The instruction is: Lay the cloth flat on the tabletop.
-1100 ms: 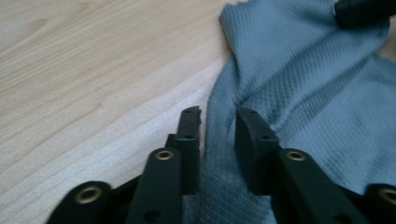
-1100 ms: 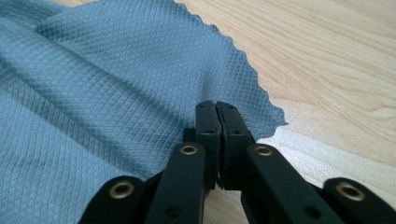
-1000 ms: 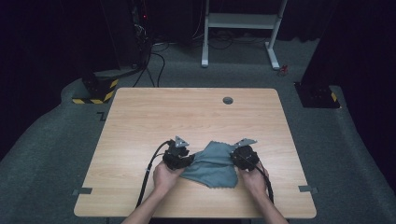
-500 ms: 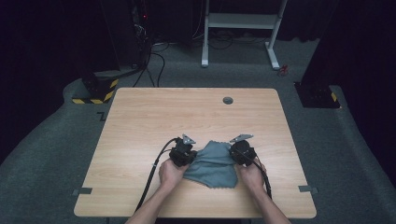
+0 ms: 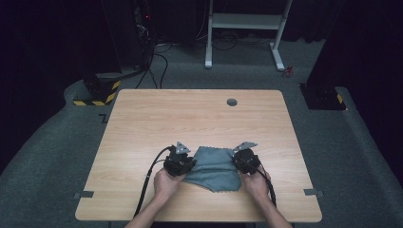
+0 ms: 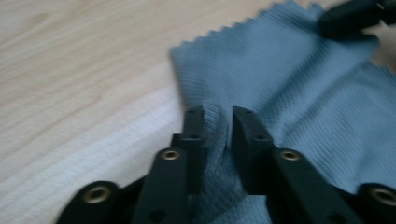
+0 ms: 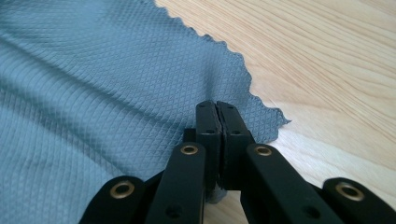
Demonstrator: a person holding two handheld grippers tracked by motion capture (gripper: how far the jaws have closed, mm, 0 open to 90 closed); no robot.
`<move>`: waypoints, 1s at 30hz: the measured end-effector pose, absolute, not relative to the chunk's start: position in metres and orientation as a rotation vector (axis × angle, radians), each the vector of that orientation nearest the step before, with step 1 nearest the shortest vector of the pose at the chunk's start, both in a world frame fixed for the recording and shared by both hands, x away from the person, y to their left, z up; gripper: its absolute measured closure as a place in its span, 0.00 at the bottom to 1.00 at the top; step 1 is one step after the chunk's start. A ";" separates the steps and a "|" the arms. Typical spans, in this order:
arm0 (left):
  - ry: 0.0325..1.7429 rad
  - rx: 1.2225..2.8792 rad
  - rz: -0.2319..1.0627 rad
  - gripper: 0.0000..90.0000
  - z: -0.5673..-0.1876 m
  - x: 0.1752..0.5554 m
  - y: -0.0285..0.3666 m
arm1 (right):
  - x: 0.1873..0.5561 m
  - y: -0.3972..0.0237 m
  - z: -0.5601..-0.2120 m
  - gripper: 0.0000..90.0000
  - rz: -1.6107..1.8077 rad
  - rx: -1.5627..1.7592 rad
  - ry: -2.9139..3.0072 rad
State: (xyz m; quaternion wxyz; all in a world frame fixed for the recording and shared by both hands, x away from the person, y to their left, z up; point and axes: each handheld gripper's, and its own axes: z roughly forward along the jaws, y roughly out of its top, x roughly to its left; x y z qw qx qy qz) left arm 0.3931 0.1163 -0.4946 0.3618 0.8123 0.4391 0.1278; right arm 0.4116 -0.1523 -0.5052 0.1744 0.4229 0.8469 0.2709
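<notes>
Cloth: grey-blue microfibre cloth [image 5: 213, 168] with a diamond weave and pinked edges, lying rumpled on the near half of the bench, between the two grippers.
Left gripper [image 6: 218, 122]: at the cloth's left edge; fingers [image 6: 194, 130] a little apart, having just been opening, with a raised fold of cloth standing in the gap and not pinched.
Right gripper [image 7: 217, 114]: at the cloth's right corner; fingers [image 7: 206, 126] pressed together, clamped on the fabric close to its zigzag edge.
Hands: left hand [image 5: 166, 181] and right hand [image 5: 255, 183] come in from the bench's near edge, one behind each gripper.
Bench: light wood bench [image 5: 190, 118], with a round cable hole [image 5: 232, 102] near its far edge.
Surroundings: grey carpet [image 5: 361, 152]; white metal frame [image 5: 244, 21] beyond the bench.
</notes>
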 end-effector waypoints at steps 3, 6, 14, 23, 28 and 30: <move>1.193 2.095 0.307 0.70 -0.494 0.410 0.117 | 0.413 -0.156 -0.502 0.97 0.762 1.211 2.392; 1.219 2.130 0.264 0.65 -0.499 0.423 0.113 | 0.418 -0.160 -0.500 0.84 0.790 1.251 2.348; 1.174 2.206 0.248 0.84 -0.504 0.431 0.095 | 0.428 -0.155 -0.505 0.93 0.790 1.301 2.379; 0.991 2.162 0.361 0.97 -0.479 0.407 0.085 | 0.418 -0.147 -0.487 0.99 0.891 1.213 2.342; 0.925 2.274 0.259 0.92 -0.496 0.398 0.061 | 0.416 -0.136 -0.498 0.99 0.857 1.199 2.383; 0.925 2.256 0.213 0.81 -0.497 0.397 0.059 | 0.417 -0.137 -0.503 0.99 0.857 1.219 2.386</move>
